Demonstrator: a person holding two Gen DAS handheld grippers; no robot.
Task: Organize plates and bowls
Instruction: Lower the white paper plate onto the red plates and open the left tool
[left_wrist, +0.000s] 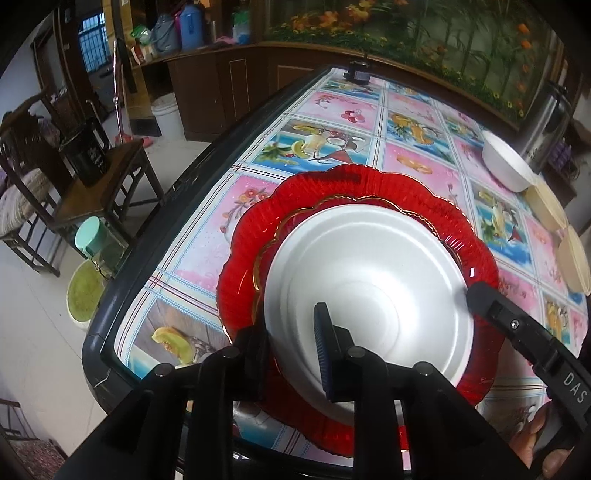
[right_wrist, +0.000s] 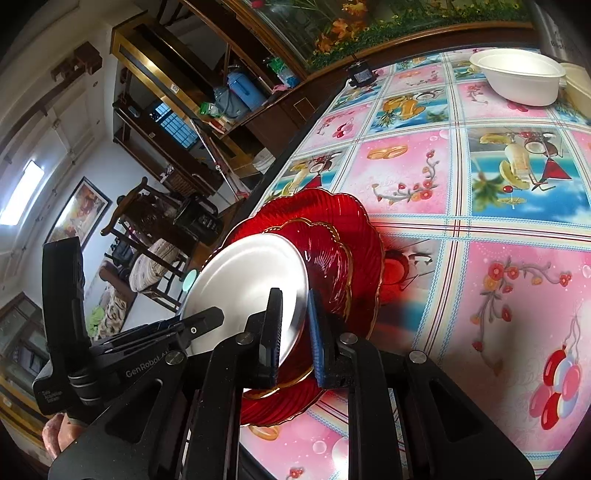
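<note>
Two red plates (left_wrist: 369, 192) are stacked near the worktop's (left_wrist: 413, 155) left edge, a white plate (left_wrist: 369, 266) on top. The right tongs (right_wrist: 295, 332) are clenched on its rim; the left tongs (left_wrist: 291, 332) straddle it, loosened. Next, release; bowls (right_wrist: 517, 77) wait at the far edge.

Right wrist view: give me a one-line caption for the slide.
Right gripper clamps the rim of a white plate stacked on two red scalloped plates on the fruit-print tablecloth.
</note>
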